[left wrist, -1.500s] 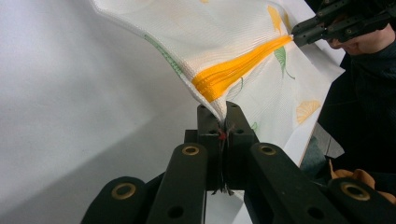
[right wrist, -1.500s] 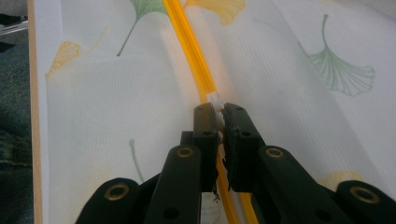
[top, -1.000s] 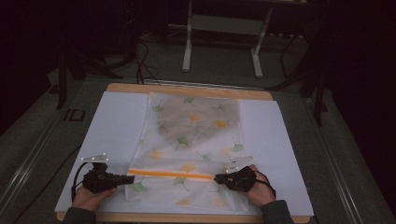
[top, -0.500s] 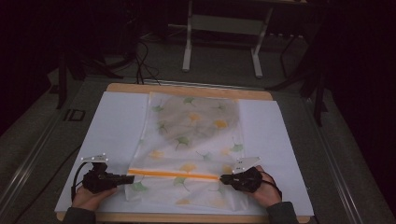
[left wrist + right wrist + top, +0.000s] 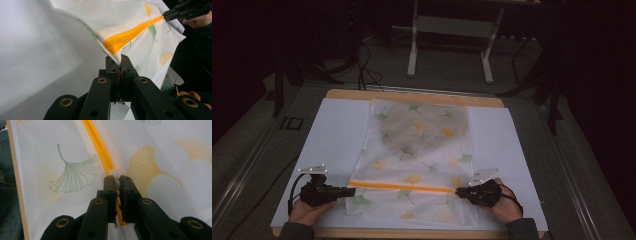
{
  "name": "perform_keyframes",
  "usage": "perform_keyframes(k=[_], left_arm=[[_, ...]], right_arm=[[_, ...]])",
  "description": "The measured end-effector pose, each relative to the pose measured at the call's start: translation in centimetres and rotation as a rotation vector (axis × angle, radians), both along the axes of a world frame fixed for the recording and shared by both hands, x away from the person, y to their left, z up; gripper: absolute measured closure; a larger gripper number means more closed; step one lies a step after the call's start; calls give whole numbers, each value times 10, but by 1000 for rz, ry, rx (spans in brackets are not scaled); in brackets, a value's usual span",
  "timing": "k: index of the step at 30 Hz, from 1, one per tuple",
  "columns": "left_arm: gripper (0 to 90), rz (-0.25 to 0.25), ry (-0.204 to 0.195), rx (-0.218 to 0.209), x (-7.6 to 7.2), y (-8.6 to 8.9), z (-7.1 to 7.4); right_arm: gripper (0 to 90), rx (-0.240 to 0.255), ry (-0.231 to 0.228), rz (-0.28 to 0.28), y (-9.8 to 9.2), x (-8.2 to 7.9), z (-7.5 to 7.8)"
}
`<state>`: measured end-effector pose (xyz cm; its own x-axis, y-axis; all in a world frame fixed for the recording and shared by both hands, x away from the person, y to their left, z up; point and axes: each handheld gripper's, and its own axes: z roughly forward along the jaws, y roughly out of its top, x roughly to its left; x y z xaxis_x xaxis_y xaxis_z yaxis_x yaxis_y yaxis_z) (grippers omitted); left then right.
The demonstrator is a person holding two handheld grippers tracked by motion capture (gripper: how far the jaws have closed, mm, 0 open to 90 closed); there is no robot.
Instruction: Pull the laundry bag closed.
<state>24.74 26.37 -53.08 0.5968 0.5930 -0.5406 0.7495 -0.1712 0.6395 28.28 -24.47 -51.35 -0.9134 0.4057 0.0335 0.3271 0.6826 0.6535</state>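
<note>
Black hand-held grippers (image 5: 346,190) (image 5: 460,191) pinch mesh bag's (image 5: 417,150) ends.

High view dim, its surroundings nearly black; both gripper views bright and evenly lit, softly blurred farther off.

The high view looks down on the table (image 5: 337,130); both gripper views sit close over the shared bag (image 5: 417,150).
</note>
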Motion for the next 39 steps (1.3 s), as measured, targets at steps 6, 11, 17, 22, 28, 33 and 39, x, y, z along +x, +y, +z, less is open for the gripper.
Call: perform_keyframes(k=[6,11,17,22,28,33,39], left_arm=[[883,-2,2,0,0,0,0],[883,0,0,-1,0,0,0],[883,1,1,0,0,0,0],[883,0,2,-1,0,0,0],[883,-1,3,0,0,1,0],[883,-9,3,6,0,0,0],[879,-21,12,14,-1,-2,-1]], right_arm=[[843,-7,5,-10,-8,-1,0],[843,-10,8,-20,-16,-1,1],[843,-14,5,-36,-26,-3,4],[843,-10,11,-56,-38,-6,4],[843,-19,18,-61,-44,-8,3],[843,-17,16,-64,-46,-8,4],[843,-13,26,-66,-48,-10,0]])
